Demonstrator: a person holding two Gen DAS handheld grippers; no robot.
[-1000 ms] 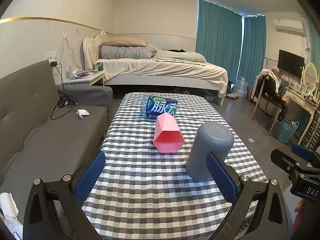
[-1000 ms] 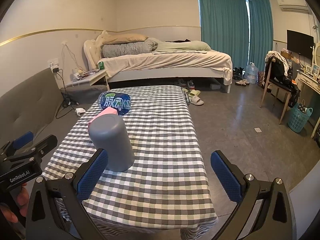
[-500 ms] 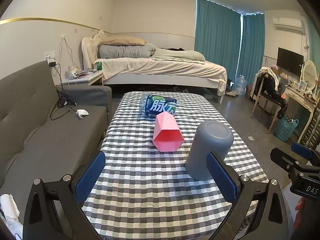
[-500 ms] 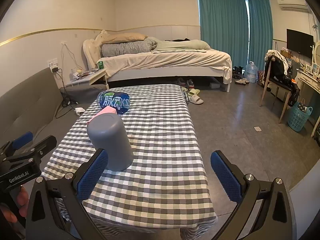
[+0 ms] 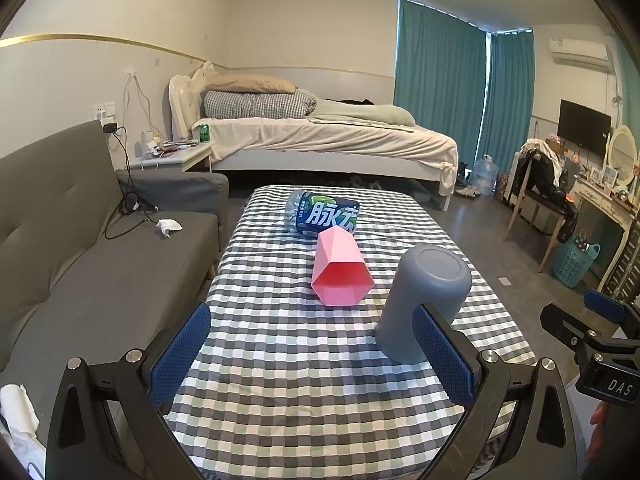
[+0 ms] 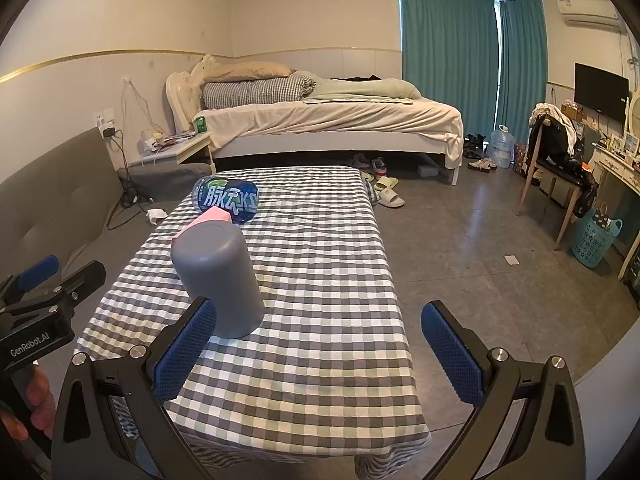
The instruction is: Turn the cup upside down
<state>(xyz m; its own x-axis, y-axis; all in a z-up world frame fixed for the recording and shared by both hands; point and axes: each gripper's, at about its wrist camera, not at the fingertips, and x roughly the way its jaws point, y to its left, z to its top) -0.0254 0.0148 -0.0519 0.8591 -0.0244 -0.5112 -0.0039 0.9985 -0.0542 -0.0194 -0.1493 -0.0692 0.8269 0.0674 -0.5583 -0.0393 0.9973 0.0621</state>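
Note:
A grey cup (image 5: pixel 425 296) stands upside down, base up, on the checked tablecloth (image 5: pixel 304 360); it also shows in the right wrist view (image 6: pixel 218 276). A pink faceted cup (image 5: pixel 339 272) lies on its side behind it, mouth toward me; only its pink tip (image 6: pixel 212 216) peeks out in the right wrist view. My left gripper (image 5: pixel 312 356) is open and empty, in front of the cups. My right gripper (image 6: pixel 318 348) is open and empty, to the right of the grey cup.
A blue-labelled water bottle (image 5: pixel 322 216) lies on its side at the table's far end. A grey sofa (image 5: pixel 72 264) runs along the left of the table. A bed (image 5: pixel 320 140) stands behind. A chair (image 6: pixel 560 160) and a blue basket (image 6: pixel 596 236) are at the right.
Both views shift only slightly; the cups and bottle stay where they were. Both grippers stay open.

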